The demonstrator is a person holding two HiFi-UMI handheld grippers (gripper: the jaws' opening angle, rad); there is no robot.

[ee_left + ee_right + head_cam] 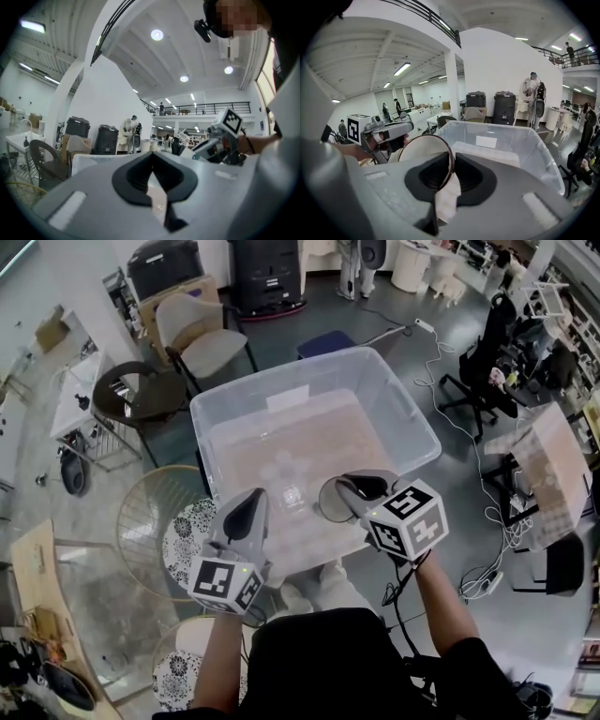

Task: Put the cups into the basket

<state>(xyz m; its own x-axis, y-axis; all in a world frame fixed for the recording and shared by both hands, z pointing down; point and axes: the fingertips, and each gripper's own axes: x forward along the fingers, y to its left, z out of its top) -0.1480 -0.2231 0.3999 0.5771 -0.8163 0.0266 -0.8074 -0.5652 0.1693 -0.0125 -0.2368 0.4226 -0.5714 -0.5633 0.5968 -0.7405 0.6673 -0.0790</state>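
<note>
My right gripper [449,174] is pinching a cup [423,151] by the rim over the basket [520,136], and my left gripper [152,180] is closed and empty. Next I'd lower the cup and let go.

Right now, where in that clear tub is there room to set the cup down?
Most of the floor of the clear tub looks bare, widest toward its far and right walls. The near edge is crowded: left gripper, right gripper holding the cup, plus a small clear item beneath.
</note>
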